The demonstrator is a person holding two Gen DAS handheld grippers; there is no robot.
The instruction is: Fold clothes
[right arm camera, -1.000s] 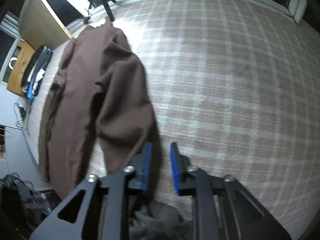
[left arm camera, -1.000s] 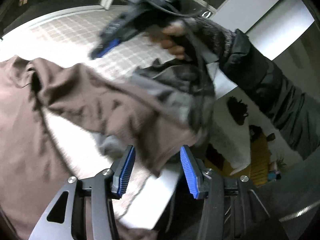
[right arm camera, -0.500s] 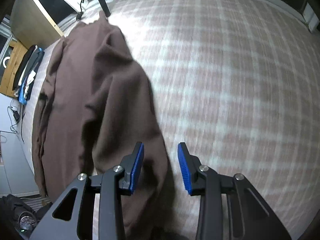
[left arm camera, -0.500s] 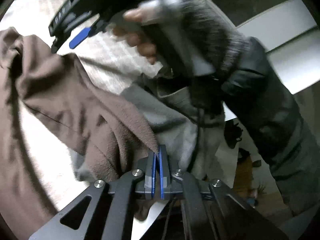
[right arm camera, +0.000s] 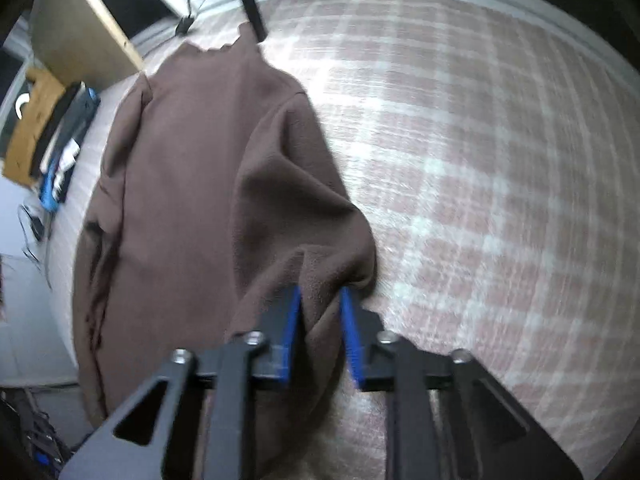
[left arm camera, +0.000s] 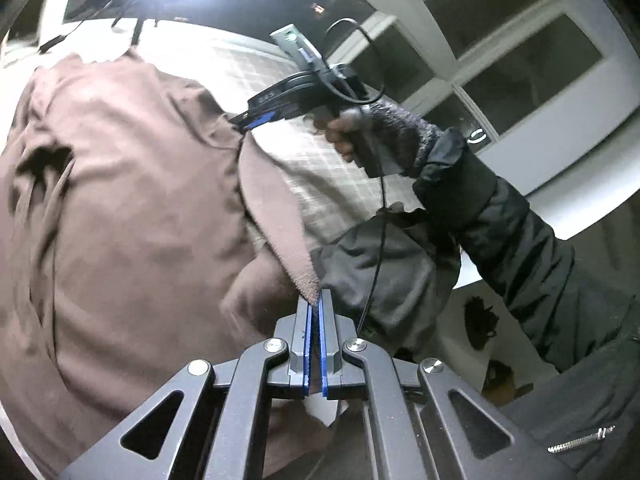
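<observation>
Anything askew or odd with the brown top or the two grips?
Nothing damaged or spilled. The brown top lies rumpled and bunched on the checked cover, not flat. The left gripper is shut on a fleecy corner; the right gripper is closing on a raised fold, so the hem hangs slack between them.

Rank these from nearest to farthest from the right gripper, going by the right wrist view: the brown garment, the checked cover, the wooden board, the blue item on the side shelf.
1. brown garment, bunched between the closing right gripper
2. checked cover, underneath, spreading right
3. blue item, far left
4. wooden board, top left corner
</observation>
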